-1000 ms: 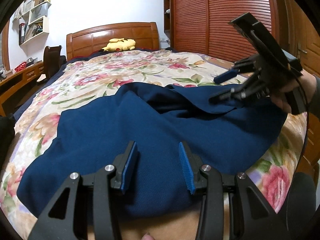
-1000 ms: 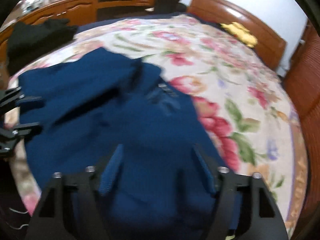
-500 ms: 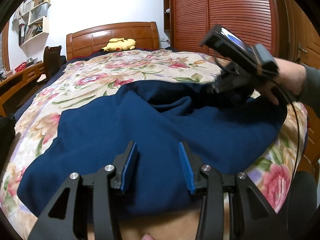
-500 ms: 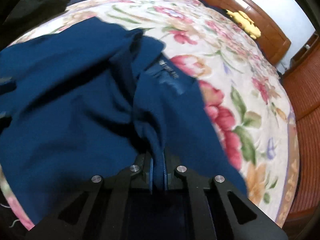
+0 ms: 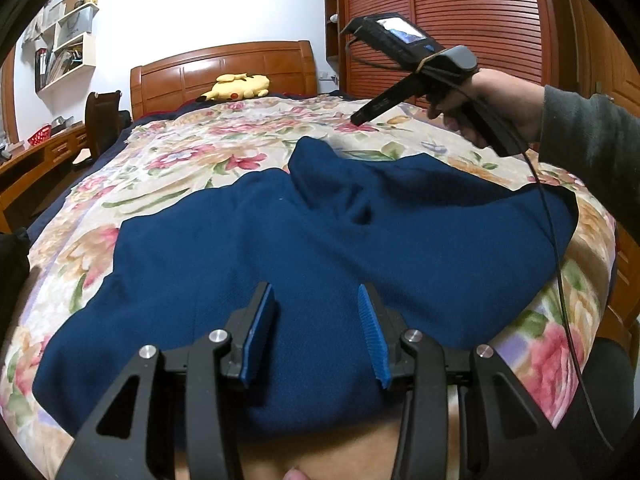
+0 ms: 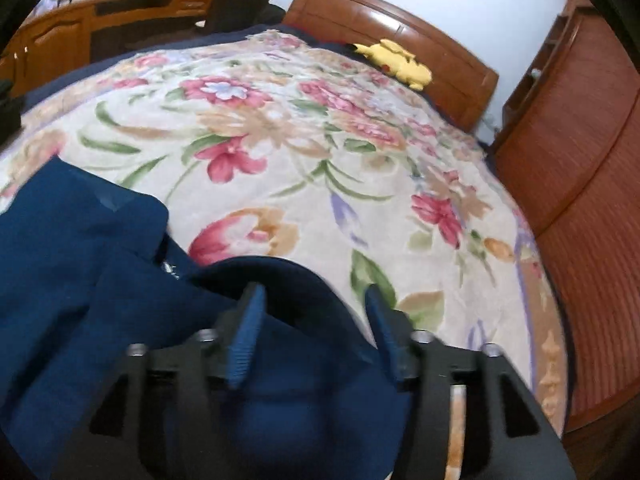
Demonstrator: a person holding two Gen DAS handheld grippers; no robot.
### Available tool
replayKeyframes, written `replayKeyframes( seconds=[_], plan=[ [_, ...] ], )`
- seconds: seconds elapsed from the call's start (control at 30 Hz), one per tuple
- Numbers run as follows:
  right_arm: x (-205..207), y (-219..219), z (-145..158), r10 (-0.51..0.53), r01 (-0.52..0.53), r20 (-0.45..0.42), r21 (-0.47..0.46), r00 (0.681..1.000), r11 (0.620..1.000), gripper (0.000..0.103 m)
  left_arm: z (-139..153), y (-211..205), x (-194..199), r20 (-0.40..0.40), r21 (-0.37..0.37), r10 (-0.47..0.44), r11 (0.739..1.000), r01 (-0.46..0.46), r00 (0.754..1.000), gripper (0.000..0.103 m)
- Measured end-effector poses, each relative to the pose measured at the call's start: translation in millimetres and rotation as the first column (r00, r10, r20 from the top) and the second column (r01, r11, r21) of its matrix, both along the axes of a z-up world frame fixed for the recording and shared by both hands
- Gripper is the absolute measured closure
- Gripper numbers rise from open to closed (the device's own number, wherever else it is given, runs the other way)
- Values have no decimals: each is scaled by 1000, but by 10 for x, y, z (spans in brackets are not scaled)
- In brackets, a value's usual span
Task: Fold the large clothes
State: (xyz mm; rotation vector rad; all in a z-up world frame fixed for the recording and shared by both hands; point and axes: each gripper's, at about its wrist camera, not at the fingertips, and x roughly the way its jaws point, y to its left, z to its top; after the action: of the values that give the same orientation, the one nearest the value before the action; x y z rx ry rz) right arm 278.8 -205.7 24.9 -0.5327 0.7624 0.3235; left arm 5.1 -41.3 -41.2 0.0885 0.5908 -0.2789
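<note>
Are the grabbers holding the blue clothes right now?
No. Both are open and hold nothing: the left hand-held gripper and the right hand-held gripper sit above the blue garment.

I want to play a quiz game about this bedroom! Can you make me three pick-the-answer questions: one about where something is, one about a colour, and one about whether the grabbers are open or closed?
1. Where is the yellow plush toy?
A. On the floor
B. At the head of the bed, by the wooden headboard
C. On top of the garment

2. What colour is the large garment spread on the bed?
A. Dark blue
B. Red
C. White

3. How are the right gripper jaws?
A. Shut on the garment
B. Shut on the toy
C. Open, holding nothing

Answers:
1 B: it lies against the headboard.
2 A: the cloth is dark blue on the floral bedspread.
3 C: the blue pads stand apart with nothing gripped.
</note>
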Motion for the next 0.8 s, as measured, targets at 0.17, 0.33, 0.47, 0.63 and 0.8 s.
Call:
replayKeyframes(
  seconds=[0.17, 0.33, 0.47, 0.63, 0.8],
  plan=[
    [-100, -384, 114, -41, 40, 9, 49, 999, 998, 44, 9, 22, -5, 1, -6, 2, 1000, -2, 1000, 60],
    [-119, -996, -188, -145, 155, -112, 82, 983, 984, 44, 10, 21, -7, 2, -9, 3, 1000, -3, 1000, 60],
    [-105, -1434, -575, -210, 255, -268, 149, 940, 955, 44, 5, 19, -9, 3, -4, 7, 1000, -7, 1000, 60],
    [-193, -1623, -636, -160, 262, -329, 295, 931, 919, 69, -7, 13, -14, 4, 2, 13, 1000, -13, 1000, 60],
    [-363, -1482, -472, -85, 154, -255, 265, 963, 952, 103, -19, 7, -10, 2, 7, 16, 1000, -16, 1000, 60]
  ],
)
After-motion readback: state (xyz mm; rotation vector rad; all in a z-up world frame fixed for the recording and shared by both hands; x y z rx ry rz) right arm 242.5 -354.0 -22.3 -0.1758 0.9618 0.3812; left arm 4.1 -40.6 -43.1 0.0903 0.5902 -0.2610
